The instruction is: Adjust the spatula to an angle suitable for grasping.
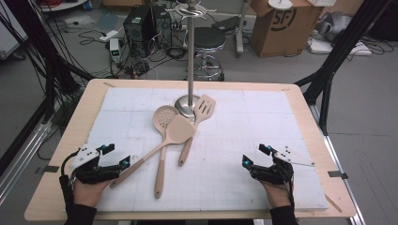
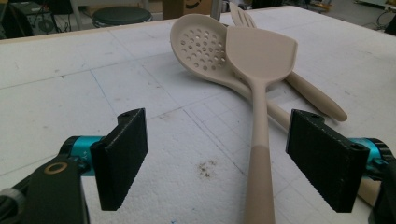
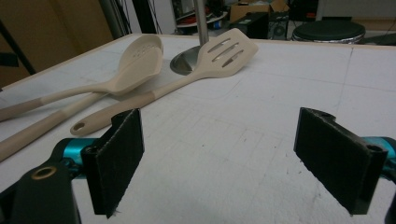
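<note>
Spatula (image 2: 259, 70) lies mid-bench, its blade over the skimmer (image 2: 201, 46), its handle running toward the near left corner, right into your left tongs (image 2: 227, 161): they gape wide with nothing in them, the handle between the jaws, ready to close. Slotted turner (image 3: 223, 52) leans on the stand base (image 3: 183, 63). Your right tongs (image 3: 233, 158) wait near the near right corner, wide open and empty.

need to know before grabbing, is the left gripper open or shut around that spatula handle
Open. In the left gripper view the left gripper has its jaws wide apart, the solid spatula handle lying between them untouched.
</note>
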A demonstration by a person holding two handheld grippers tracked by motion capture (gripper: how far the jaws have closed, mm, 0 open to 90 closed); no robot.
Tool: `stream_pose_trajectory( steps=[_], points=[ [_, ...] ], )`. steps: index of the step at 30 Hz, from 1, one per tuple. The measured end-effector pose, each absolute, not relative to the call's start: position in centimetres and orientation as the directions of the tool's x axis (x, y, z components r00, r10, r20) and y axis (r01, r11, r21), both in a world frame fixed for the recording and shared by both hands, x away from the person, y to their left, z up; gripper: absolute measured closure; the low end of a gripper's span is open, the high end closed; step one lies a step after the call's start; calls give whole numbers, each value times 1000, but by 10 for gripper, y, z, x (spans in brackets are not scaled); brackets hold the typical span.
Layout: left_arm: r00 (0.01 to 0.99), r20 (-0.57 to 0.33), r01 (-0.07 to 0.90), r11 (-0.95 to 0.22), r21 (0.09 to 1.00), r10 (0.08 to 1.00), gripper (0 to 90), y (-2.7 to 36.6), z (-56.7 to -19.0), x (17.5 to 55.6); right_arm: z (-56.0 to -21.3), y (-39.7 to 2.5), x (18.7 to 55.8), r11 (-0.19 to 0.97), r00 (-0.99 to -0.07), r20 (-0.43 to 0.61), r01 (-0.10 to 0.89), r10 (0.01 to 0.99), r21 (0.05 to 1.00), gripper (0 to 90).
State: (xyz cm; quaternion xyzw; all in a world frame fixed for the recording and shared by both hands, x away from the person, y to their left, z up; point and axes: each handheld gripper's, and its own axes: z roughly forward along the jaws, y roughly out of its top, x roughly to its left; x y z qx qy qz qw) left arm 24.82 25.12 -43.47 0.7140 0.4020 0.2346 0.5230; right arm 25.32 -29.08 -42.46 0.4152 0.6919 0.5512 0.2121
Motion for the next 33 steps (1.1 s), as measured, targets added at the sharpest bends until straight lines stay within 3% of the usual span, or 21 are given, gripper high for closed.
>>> stream_pose_trajectory(
  steps=[13, 16, 18, 22, 23, 27, 33],
  points=[
    [550, -85, 329, -122, 937, 831, 212, 256, -436, 243, -413, -284, 261, 17, -598, 203, 341, 775, 940, 174],
    [553, -102, 331, -106, 937, 827, 210, 257, -436, 244, -413, -278, 263, 46, -618, 195, 352, 761, 935, 222],
    [558, -106, 333, -105, 937, 823, 210, 257, -435, 244, -413, -271, 267, 60, -645, 208, 368, 735, 928, 316],
    [567, -132, 344, -89, 935, 813, 210, 256, -435, 244, -411, -264, 273, 72, -665, 221, 384, 713, 921, 388],
    [568, -126, 341, -94, 935, 814, 209, 255, -435, 244, -410, -257, 276, 75, -677, 229, 388, 700, 919, 442],
    [562, -126, 340, -89, 936, 817, 200, 255, -434, 244, -409, -246, 280, 96, -697, 230, 395, 679, 914, 487],
    [562, -126, 342, -90, 936, 818, 201, 256, -434, 243, -407, -225, 294, 113, -742, 267, 419, 615, 901, 636]
  ],
)
